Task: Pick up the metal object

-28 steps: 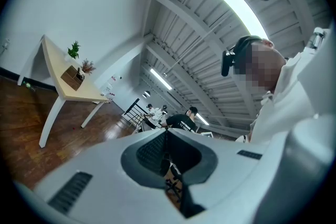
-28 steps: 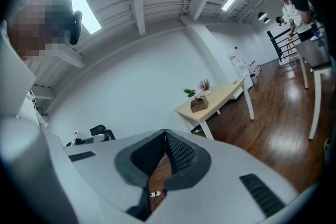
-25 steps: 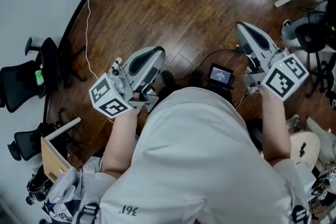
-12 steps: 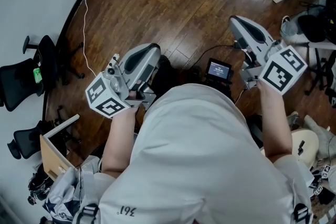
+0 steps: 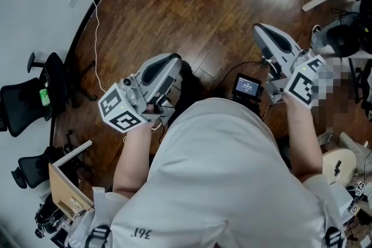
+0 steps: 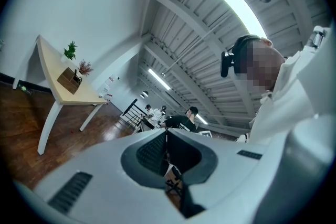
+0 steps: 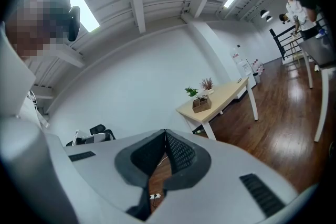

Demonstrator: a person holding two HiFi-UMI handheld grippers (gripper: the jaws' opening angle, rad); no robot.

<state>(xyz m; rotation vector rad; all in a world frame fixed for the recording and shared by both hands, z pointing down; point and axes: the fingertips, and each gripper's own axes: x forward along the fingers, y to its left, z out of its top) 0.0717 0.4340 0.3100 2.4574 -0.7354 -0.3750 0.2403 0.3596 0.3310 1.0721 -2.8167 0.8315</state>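
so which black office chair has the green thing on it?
The upper black chair at the head view's left edge: a green item shows on it. The lower chair, by the wooden box, shows none.

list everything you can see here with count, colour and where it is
floor: one, dark brown wood, under everything
table: one, pale top on white legs, by the wall
plants: two, green and reddish, on that table
office chairs: two, black, head view's left edge
cable: one, white, on the floor near the wall
screen device: one, black, lit, on the floor before the person
wooden box: one, tan, head view's lower left
left gripper: one, grey-white, fingers shut, empty
right gripper: one, grey-white, fingers shut, empty
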